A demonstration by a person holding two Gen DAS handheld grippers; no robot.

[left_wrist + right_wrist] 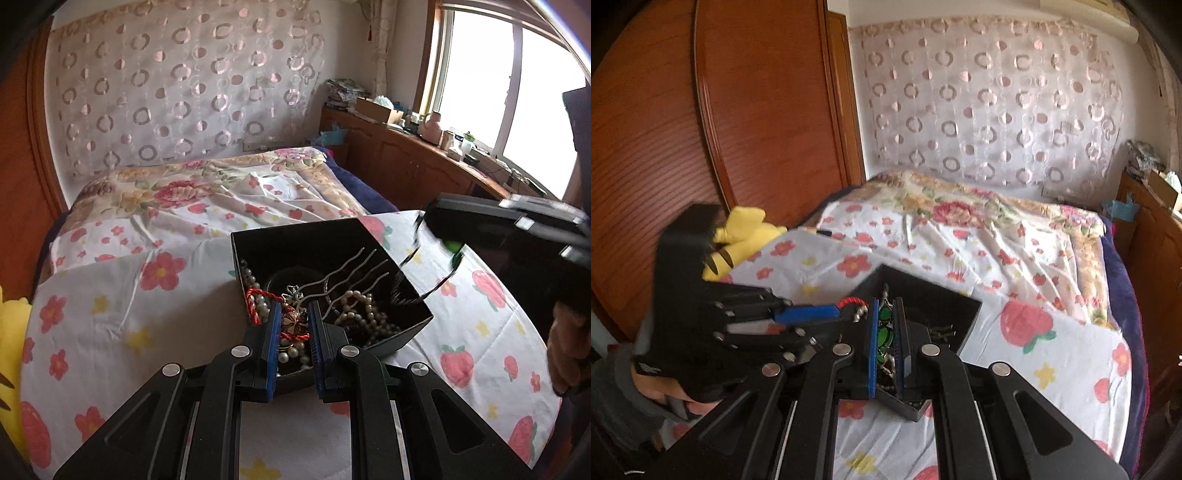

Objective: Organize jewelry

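Left wrist cam sits close above the black jewelry box (332, 258) on the bed (110, 314), facing the headboard curtain (184, 92), window (498, 92) at right. Right wrist cam looks at the same box (923, 291) from equally close, angled more toward the wooden wardrobe (720, 129). Both views share box, bed and curtain (990, 103), and each catches the other gripper.

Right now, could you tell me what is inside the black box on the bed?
The black box holds pearl strands, a red cord, a silver wavy hair comb and a flower-shaped ornament. The tangle and the left gripper cover whatever lies beneath them.
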